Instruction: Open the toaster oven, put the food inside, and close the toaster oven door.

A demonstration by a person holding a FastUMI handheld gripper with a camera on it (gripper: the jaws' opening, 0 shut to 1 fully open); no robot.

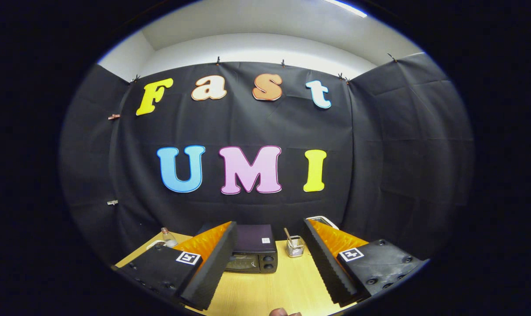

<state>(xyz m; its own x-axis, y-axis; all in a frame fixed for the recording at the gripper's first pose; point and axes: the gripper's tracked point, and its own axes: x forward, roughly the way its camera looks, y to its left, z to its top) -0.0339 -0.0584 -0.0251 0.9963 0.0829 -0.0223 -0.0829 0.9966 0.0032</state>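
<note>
Hand-held gripper (265,259) spread wide, holding nothing, aimed at the oven (253,251).

The fingers stand well apart and level above the wooden surface (270,289). The oven sits beyond them, nearer the left finger, its door closed. I judge it stiff and heavy, with a hinged door best pulled by its top edge; the handle is too small to see. A wire cup (295,246) stands just beside it, a small bottle (168,237) farther left.
</note>
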